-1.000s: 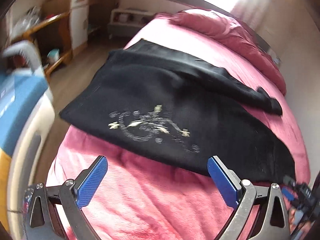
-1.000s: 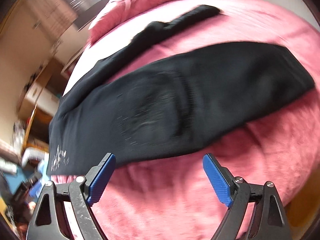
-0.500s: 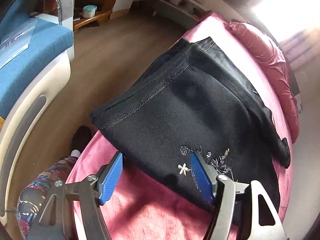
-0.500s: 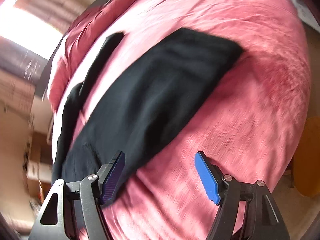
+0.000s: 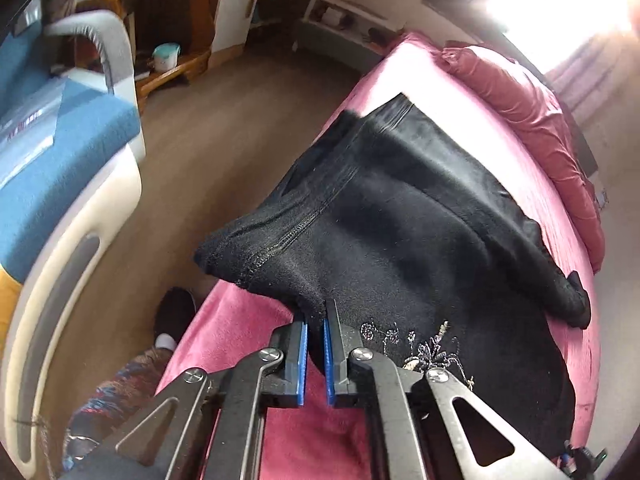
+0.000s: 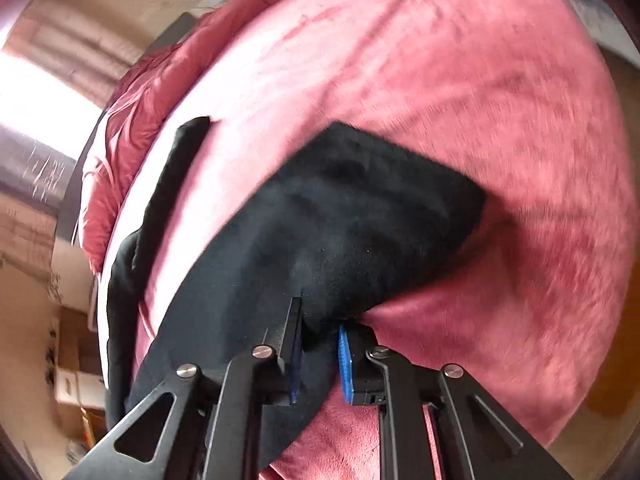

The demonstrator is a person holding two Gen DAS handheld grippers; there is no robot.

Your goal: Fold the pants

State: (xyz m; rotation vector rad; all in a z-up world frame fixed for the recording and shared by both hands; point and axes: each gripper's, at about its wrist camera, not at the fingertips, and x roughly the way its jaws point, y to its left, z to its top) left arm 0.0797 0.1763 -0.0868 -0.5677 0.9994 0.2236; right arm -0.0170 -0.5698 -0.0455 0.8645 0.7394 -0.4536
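Black pants (image 5: 420,220) with a silver embroidered motif (image 5: 420,344) lie across a pink bed (image 5: 240,332). In the left wrist view my left gripper (image 5: 315,316) is shut on the near edge of the pants by the waistband corner, which lifts off the bed. In the right wrist view the pants (image 6: 340,220) stretch away to the upper left, one leg lying apart. My right gripper (image 6: 320,316) is closing its jaws, black fabric of the leg end is bunched between the blue pads (image 6: 345,356).
A rumpled pink duvet (image 5: 520,92) lies along the far side of the bed (image 6: 480,100). A blue and white armchair (image 5: 60,152) stands left over wooden floor. A wooden shelf (image 5: 168,60) is behind it. A person's patterned trouser leg (image 5: 120,392) and dark shoe (image 5: 174,308) show below.
Both grippers moved in over the pants' near edge and went from wide open to closed on the fabric. The waistband corner has lifted and the leg end has bunched.
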